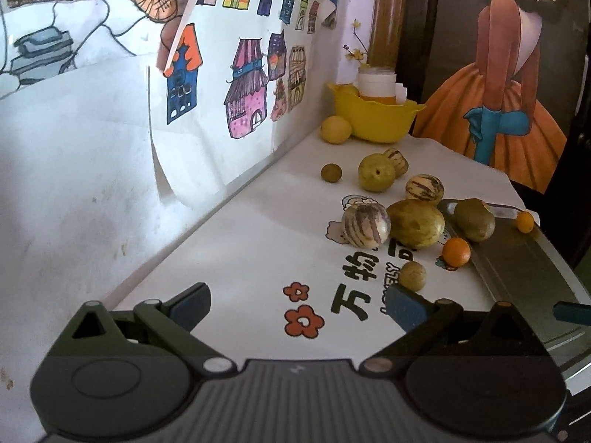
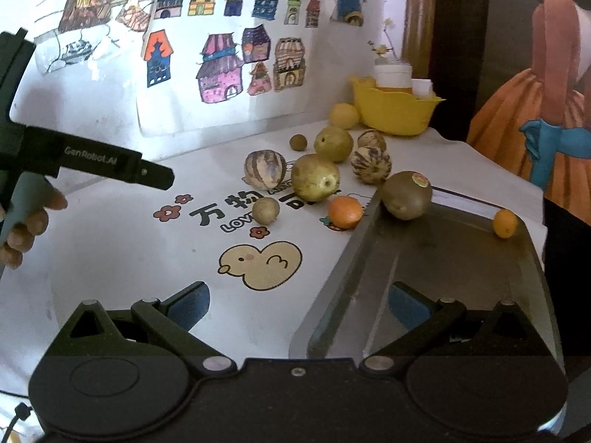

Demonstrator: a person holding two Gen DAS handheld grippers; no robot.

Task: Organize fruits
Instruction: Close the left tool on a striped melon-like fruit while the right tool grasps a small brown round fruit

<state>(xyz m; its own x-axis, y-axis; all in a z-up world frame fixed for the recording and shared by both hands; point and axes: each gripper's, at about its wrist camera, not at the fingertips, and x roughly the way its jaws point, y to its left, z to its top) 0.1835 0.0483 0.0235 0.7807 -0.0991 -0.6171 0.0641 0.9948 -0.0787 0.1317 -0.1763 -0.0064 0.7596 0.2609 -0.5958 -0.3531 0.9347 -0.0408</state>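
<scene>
i'm hovering both grippers, left gripper [image 1: 299,304] and right gripper [image 2: 299,304], gaping wide and empty, fruits sitting scattered over the counter [image 2: 110,258] by the tray [image 2: 461,254].

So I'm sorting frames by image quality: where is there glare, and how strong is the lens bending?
Left wrist view: the white wall is washed out by bright light and the table edge bows; corners go black. Right wrist view: glare on the wall drawings, the gray tray stays dim, fruits stay sharp.
</scene>
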